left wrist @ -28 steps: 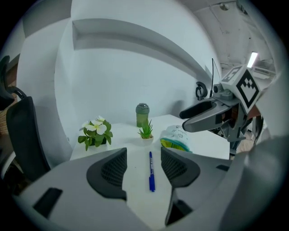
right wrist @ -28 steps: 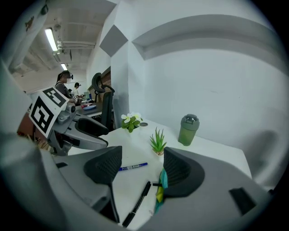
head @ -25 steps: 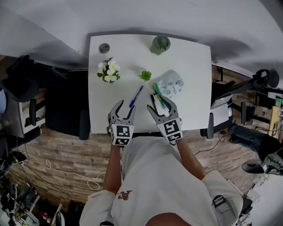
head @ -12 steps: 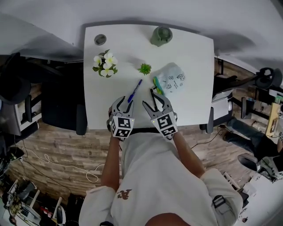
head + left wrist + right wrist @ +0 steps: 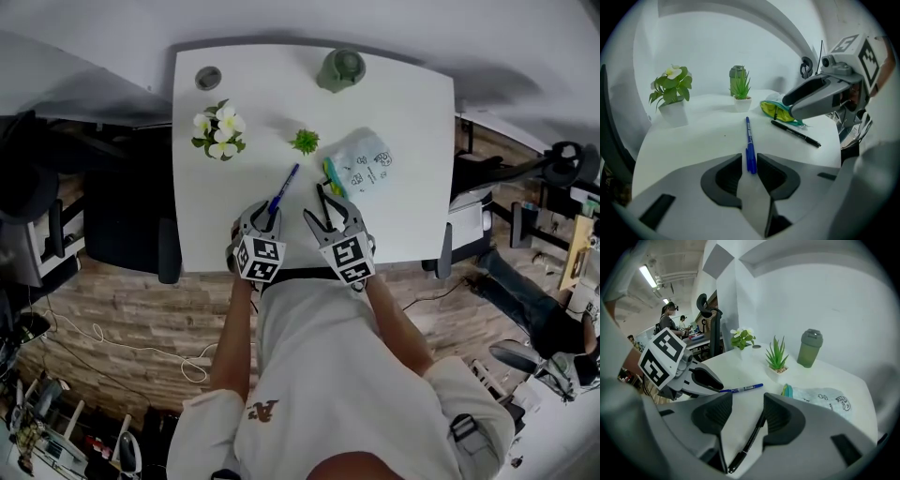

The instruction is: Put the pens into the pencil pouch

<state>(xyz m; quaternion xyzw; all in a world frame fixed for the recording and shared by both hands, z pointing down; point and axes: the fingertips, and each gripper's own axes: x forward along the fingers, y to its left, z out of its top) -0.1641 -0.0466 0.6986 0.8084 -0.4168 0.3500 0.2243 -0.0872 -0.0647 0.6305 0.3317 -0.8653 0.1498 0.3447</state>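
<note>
Both grippers are going in for a pen at the same moment. The left gripper (image 5: pixel 750 161) is closing its jaws round the near end of the blue pen (image 5: pixel 749 138), with a sliver of gap showing, so nothing is clamped yet. The right gripper (image 5: pixel 747 411) is closing too, jaws wider apart, with the black pen (image 5: pixel 751 437) lying on the table between them, nearer one pad. The pencil pouch (image 5: pixel 364 167) is lying flat just beyond the black pen, and neither pen is in it. Now the worries: the left jaws are taking the blue pen right at its end, so the long barrel could be sagging or pivoting once it is lifted, or squirting forward as the pads meet. The black pen is sitting off-centre and at a slant, so one pad may be rolling it aside before the other arrives. The two grippers are working side by side (their marker cubes are almost rubbing shoulders in the head view), and a bump could be knocking either pen away. The pouch looks soft, and with both grippers busy nothing is holding its mouth open. The surface is a smooth white table (image 5: pixel 412 112) carrying a pot of white flowers (image 5: pixel 217 131), a small spiky plant (image 5: pixel 305 142) and a green tumbler (image 5: pixel 340 70). Around it are a white wall, a brick-patterned floor with loose cables, and dark office chairs.
</note>
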